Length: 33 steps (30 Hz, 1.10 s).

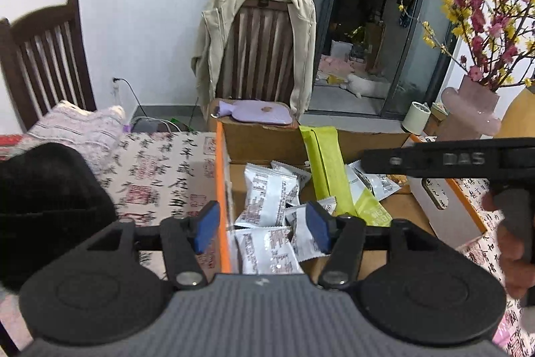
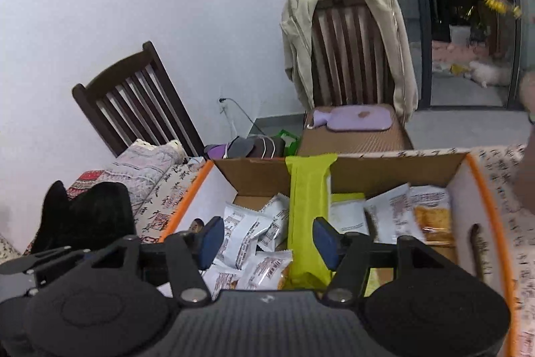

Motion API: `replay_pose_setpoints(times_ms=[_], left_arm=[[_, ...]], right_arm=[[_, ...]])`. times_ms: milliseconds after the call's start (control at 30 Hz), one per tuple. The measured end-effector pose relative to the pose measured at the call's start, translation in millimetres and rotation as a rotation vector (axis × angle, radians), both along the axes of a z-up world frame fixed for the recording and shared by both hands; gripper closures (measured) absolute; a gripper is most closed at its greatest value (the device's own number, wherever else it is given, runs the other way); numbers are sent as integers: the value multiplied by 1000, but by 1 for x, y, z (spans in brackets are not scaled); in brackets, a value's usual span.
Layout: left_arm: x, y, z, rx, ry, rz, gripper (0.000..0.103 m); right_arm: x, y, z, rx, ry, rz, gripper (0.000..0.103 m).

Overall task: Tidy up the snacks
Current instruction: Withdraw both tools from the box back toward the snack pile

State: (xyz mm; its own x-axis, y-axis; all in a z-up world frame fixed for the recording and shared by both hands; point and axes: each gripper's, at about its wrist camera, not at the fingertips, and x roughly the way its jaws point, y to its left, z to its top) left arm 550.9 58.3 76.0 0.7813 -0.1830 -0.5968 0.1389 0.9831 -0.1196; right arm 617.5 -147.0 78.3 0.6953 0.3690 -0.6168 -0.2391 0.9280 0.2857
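While both jaws stand spread and empty, the left hand-held gripper [image 1: 260, 228] hovers over the white packets [image 1: 267, 206] heaped at the left of the cardboard box [image 2: 401, 168] on the worktop. Light, crinkly and slippery, they are probably best pinched at a sealed edge. To the right, the right hand-held gripper [image 2: 267, 243] faces the long green pack [image 2: 309, 206], which leans on the far wall, looks stiffer and likely suits a mid-length grip.

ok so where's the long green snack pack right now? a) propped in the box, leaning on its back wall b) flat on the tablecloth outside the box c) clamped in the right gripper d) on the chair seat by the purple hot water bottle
a: the long green snack pack stands tilted inside the cardboard box, its top resting against the back wall, while the right gripper is open around its lower part, pads not touching.
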Motion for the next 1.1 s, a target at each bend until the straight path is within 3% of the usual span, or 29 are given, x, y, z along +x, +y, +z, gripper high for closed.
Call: replay_pose_setpoints(times_ms=[100,233,500,567,633,900,1100], left_arm=[[-24,5,17,11,-18,19,39],[-65,5,41,38,-63,21,23],[-152,-2,91,78,-162,5,13],[-173,-5,100,78,-189,8,5],[-196,-10,107,78,-216,-3,3],[-284,-24,111,72,-275,-36,0],[-343,-29,80,52,-309,-5,0]], right_arm=[[-25,-11,18,-21,-11,7,44],[-68,-28,46,-57,-57,1,42],[-159,-71,94,-109,-158,-23,27],[-183,-79,102,-112,-178,-29,26],[-206,-86,106,-113,-193,-31,26],[-306,-99,99,-156,-302,-13,17],[-381,-101,78,-182,-388,21,12]])
